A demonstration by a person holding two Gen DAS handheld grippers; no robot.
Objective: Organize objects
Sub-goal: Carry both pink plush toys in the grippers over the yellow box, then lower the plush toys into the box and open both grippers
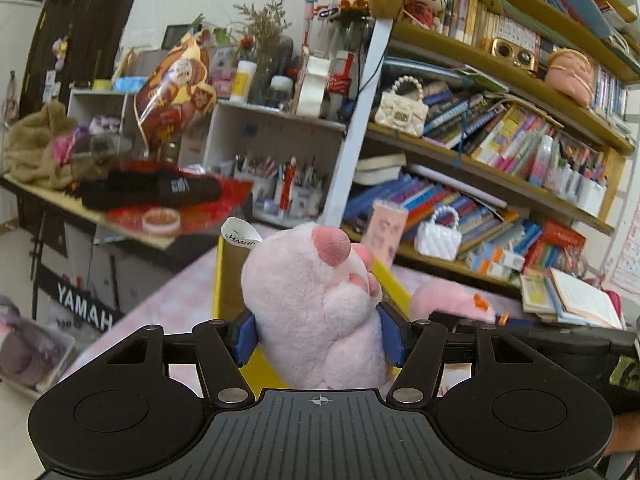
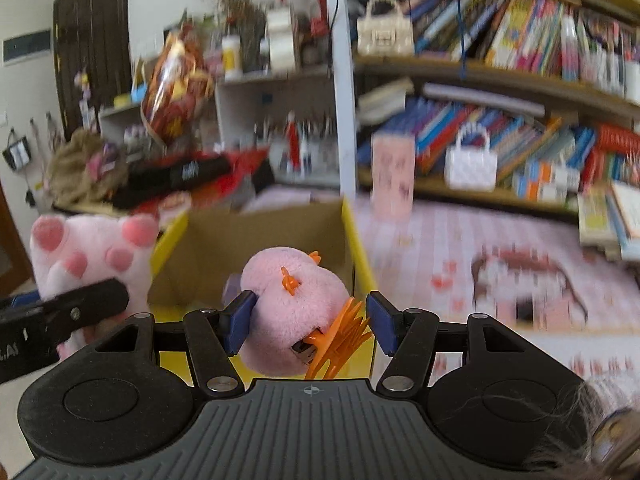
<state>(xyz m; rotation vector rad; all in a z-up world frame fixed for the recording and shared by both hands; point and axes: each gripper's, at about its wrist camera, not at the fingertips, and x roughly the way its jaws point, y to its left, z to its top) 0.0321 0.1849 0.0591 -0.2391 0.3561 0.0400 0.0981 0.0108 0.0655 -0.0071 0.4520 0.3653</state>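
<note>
Holding a pink paw toy point(image 1: 316, 304) in my left claw point(image 1: 318, 338), I had both blue pads pressed into its plush, just above the near edge of the yellow box point(image 1: 218, 276). My right claw point(image 2: 306, 322) was closed on a second pink plush point(image 2: 292, 304) with an orange clip point(image 2: 340, 336) stuck at its side; the left pad sat in the fur, while the right pad touched the clip rather than the plush, as far as I could tell. That plush hung over the box's open mouth point(image 2: 260, 236), with a purple thing low inside that I could not identify. The box stood on a pink-patterned bed point(image 2: 460, 248), with bookshelves point(image 1: 500, 148) behind and a cluttered counter point(image 1: 52, 196) to the left. I judged the step to be dropping both toys in the box. To do it well I would carry each claw past the rim, lower it inside the walls, then release one toy at a time, minding the clip.
</note>
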